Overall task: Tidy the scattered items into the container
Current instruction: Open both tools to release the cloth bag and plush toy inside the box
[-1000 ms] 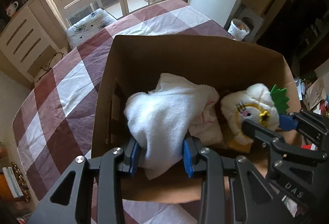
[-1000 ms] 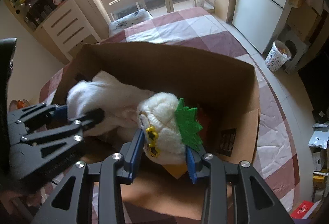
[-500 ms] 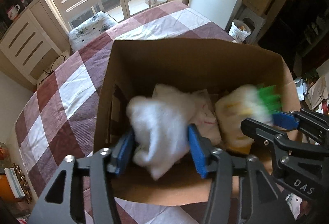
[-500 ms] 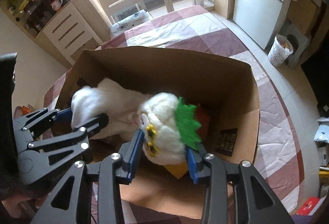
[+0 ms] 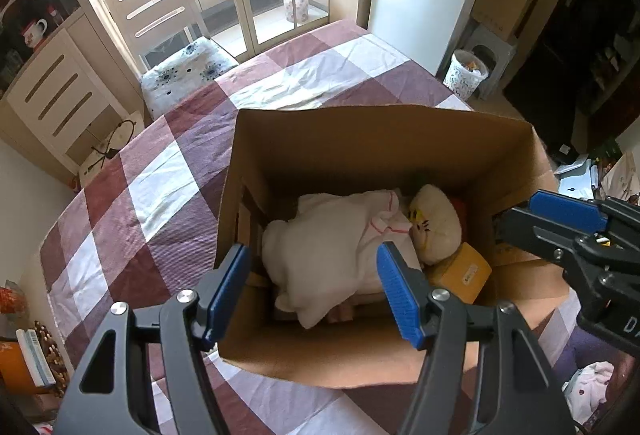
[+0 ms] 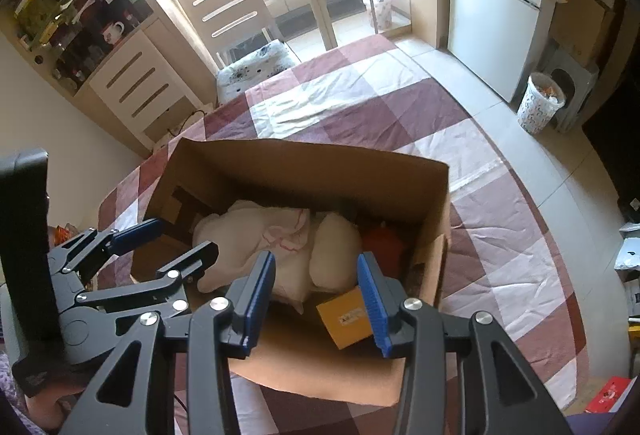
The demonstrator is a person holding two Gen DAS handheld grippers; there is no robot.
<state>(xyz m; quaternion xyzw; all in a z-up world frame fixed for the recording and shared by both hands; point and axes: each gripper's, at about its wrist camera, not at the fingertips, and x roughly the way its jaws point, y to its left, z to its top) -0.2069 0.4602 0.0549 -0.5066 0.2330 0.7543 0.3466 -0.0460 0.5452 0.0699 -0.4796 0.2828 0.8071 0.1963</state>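
Cardboard box (image 5: 360, 139): plain brown corrugated walls, open top, standing on the checked tablecloth (image 5: 168, 171); fills the centre of both views.
White towel (image 5: 332, 247): soft terry cloth, crumpled in a loose heap, lying on the box floor at centre, partly over the plush.
Plush toy (image 5: 434, 225): round fuzzy cream head with a stitched yellow face, inside the box just right of the towel, touching it.
Yellow carton (image 6: 346, 317): small smooth rectangular box with a label, at the box's near wall below the plush.
Left gripper (image 5: 316, 285): black angular frame, ribbed blue pads; jaws have just been opening and stand spread above the towel, pads clear of it, nothing grasped.
Right gripper (image 6: 316, 297): same build; jaws have just been opening and stand apart above the plush, which lies released below them.
Tablecloth: wrinkled woven cloth in maroon, mauve and white squares.
Chair (image 6: 236, 19): pale wood, slotted back, floral cushion, upper centre.
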